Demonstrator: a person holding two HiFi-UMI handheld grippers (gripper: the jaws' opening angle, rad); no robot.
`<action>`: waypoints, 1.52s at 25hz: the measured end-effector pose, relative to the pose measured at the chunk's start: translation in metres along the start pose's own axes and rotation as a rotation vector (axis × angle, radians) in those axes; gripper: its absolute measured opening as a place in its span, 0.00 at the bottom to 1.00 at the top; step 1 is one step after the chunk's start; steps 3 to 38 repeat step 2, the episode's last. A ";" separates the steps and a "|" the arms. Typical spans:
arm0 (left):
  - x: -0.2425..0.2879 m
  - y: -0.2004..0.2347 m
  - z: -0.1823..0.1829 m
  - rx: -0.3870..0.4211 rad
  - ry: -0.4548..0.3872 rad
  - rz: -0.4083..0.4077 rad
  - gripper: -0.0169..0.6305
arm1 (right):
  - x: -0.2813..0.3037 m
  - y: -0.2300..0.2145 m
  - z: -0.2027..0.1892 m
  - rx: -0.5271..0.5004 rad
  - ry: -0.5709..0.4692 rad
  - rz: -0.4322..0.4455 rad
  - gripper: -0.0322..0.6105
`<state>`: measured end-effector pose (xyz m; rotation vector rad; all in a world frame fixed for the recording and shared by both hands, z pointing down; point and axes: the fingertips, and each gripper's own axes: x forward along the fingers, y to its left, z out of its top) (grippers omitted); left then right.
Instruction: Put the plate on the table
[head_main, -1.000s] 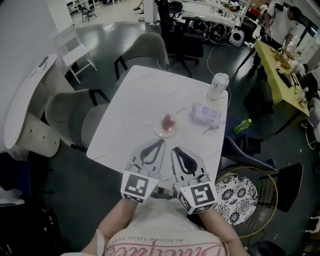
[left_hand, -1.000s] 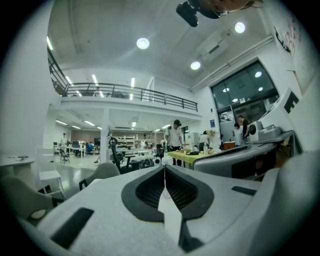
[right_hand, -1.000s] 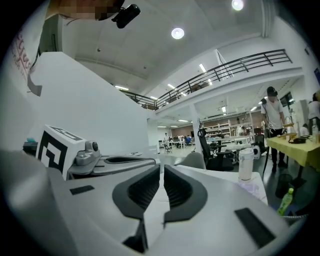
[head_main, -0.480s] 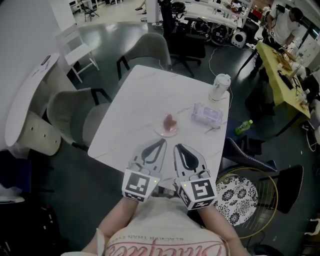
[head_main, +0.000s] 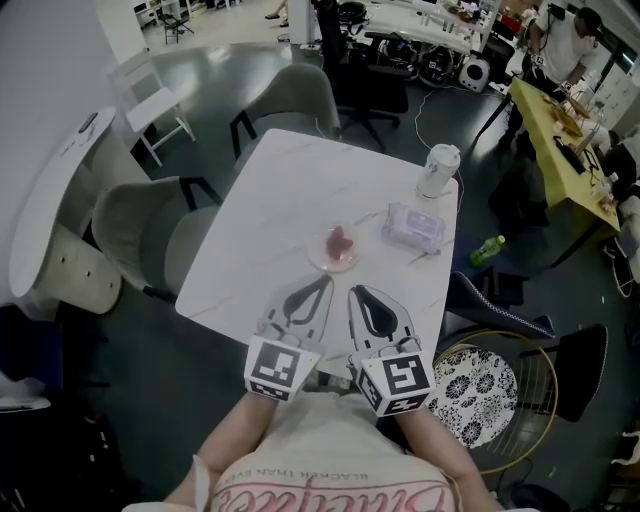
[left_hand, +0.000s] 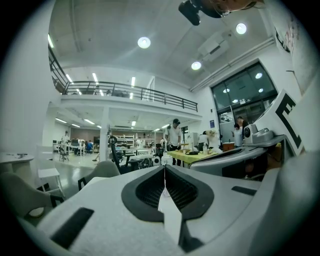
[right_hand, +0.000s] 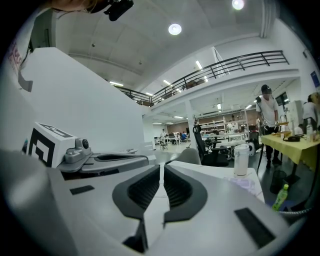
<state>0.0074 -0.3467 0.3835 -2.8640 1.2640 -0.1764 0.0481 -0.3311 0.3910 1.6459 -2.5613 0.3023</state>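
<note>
A small clear plate (head_main: 333, 252) with a pink-red item on it rests on the white marble table (head_main: 270, 215), near the middle of the table's right half. My left gripper (head_main: 323, 282) and right gripper (head_main: 356, 292) lie side by side over the table's near edge, a short way in front of the plate and apart from it. Both are shut with nothing between the jaws. In the left gripper view the shut jaws (left_hand: 164, 167) hide the plate. The right gripper view shows its own shut jaws (right_hand: 161, 167) pointing across the table.
A white lidded cup (head_main: 437, 171) (right_hand: 241, 159) and a pack of tissues (head_main: 412, 227) stand at the table's far right. Grey chairs (head_main: 150, 235) ring the left and far sides. A green bottle (head_main: 487, 250) lies on the floor, and a wire stool (head_main: 492, 398) stands at my right.
</note>
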 end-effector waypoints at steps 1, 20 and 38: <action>0.000 0.000 -0.001 0.000 0.001 -0.001 0.04 | 0.000 0.000 -0.001 -0.001 0.001 0.000 0.08; 0.000 0.000 -0.001 0.000 0.001 -0.002 0.04 | 0.001 0.001 -0.002 -0.002 0.002 0.000 0.08; 0.000 0.000 -0.001 0.000 0.001 -0.002 0.04 | 0.001 0.001 -0.002 -0.002 0.002 0.000 0.08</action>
